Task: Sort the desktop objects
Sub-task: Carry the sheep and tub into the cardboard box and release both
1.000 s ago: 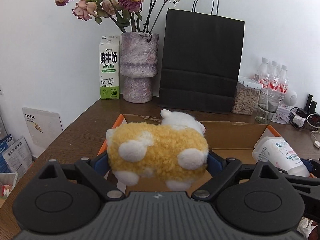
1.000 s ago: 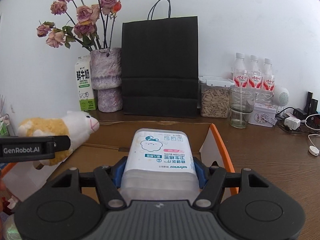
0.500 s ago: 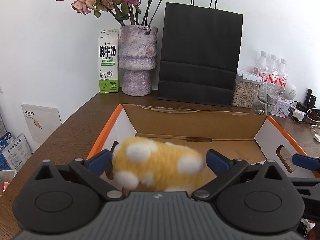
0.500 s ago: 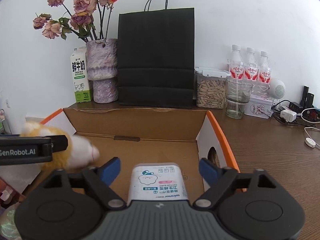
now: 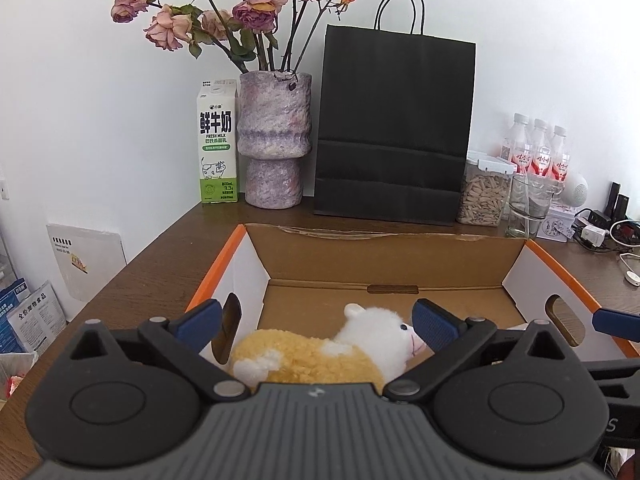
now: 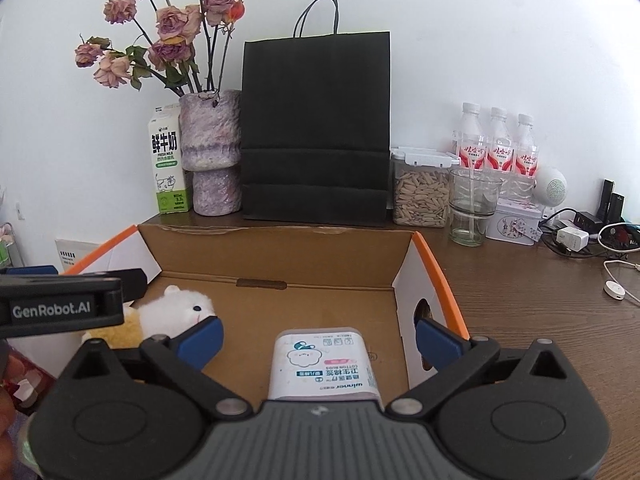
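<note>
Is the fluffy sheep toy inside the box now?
Yes, inside. The plush sheep lies on the floor of the cardboard box, between the open left gripper pads, which do not touch it.

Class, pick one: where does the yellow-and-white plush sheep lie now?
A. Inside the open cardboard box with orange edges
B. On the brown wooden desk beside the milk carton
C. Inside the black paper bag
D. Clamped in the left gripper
A: the yellow-and-white plush sheep lies on the floor of the open cardboard box with orange edges, with the left gripper open around it.

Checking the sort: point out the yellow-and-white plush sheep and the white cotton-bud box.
yellow-and-white plush sheep [image 5: 308, 360], left wrist view, on its yellow back.
white cotton-bud box [image 6: 322, 364], right wrist view, on its printed lid.
</note>
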The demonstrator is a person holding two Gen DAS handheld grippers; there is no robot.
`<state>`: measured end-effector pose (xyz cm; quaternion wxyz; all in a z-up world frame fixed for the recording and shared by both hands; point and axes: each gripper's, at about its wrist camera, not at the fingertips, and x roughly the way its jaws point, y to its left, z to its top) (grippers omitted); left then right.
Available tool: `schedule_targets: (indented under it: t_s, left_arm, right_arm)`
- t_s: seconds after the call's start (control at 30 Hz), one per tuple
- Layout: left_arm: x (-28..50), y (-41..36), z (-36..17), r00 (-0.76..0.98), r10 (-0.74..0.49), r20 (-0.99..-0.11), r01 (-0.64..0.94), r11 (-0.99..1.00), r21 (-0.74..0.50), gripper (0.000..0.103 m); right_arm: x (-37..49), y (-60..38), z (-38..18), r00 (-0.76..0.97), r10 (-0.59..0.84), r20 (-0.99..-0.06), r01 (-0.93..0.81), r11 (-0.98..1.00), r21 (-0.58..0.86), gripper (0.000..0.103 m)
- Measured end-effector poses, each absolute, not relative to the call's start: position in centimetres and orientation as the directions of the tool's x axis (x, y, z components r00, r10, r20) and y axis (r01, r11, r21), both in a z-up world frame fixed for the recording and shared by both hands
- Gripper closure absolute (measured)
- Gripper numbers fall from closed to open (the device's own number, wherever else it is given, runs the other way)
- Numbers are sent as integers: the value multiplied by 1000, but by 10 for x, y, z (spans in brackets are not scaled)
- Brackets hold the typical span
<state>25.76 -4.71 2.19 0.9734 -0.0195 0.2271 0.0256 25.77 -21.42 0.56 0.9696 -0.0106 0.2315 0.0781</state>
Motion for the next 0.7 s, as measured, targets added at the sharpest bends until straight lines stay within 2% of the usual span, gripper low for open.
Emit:
schedule_targets:
  t_s: [0.17,0.33,0.7]
  left_arm:
    - [252,-46,24,904,36,-426,-55,998,-33,0]
    - [242,-46,26,924,16,-383,-45,997,-67,0]
    - [212,-51,28,957,-3,-291,-14,998,-56,0]
  right_arm:
    - [251,-213,5,884,150,-443,-166,986,2,0]
    - [236,-212,8,896,163,-413,-183,983,-10,0]
    - [205,-208,8,910,178,-374,-218,974,-66,0]
